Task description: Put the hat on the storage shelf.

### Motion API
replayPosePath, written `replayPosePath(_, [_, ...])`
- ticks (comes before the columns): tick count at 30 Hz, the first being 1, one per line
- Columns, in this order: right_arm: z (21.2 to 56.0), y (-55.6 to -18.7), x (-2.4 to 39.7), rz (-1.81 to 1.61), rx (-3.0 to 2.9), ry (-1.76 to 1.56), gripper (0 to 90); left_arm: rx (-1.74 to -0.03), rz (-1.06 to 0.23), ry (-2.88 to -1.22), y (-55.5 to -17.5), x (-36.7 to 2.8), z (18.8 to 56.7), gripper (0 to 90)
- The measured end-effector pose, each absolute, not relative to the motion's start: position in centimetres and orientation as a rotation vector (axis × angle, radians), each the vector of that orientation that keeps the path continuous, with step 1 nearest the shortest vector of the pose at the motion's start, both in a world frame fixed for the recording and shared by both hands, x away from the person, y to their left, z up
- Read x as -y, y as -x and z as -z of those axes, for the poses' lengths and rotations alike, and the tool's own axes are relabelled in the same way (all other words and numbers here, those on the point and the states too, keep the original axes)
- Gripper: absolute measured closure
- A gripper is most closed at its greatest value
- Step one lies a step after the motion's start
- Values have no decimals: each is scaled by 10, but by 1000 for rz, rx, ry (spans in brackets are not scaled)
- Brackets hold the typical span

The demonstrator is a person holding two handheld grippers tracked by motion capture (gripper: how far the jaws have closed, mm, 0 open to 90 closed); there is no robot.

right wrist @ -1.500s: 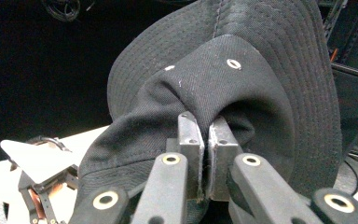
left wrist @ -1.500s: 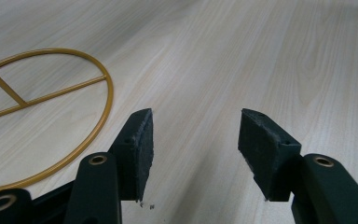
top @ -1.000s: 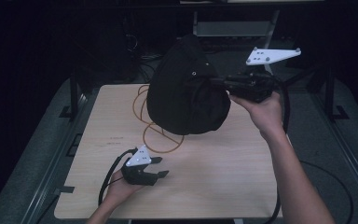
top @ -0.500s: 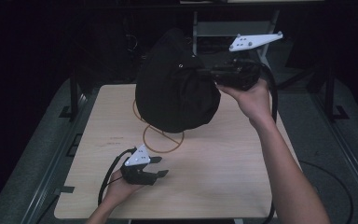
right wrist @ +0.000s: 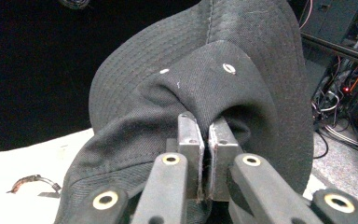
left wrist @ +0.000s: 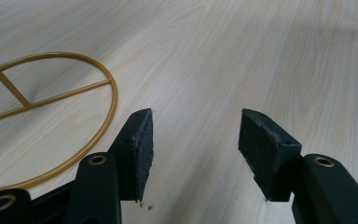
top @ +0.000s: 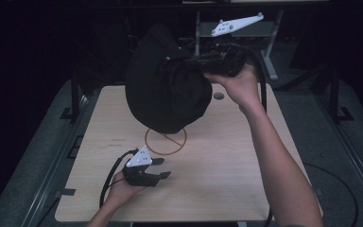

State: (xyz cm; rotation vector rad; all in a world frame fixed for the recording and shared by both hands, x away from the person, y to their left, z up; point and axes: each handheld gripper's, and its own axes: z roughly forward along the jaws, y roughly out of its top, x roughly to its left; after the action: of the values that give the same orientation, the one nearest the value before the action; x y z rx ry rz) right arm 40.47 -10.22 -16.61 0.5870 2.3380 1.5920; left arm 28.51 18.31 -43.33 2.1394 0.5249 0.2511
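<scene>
Lifted higher since before, black hat (top: 168, 90) hangs brim downward from right gripper (top: 207, 60).

Table (top: 227, 156) lit from above; surroundings dark; edges perhaps slightly soft

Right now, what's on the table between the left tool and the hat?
The gold wire ring lies there, on the table, between the left tool and the lifted black hat, as the high view shows.

Black stitched hat (right wrist: 205, 84) between black jaws; gold wire ring (left wrist: 51, 116) left of the other jaws; pale wood-grain tabletop (left wrist: 242, 56)
</scene>
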Motion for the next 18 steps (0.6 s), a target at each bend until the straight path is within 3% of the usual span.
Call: replayPosePath(18, [156, -446, 66, -1478, -2458, -637, 861, -482, -231, -2158, -285, -175, 434, 440])
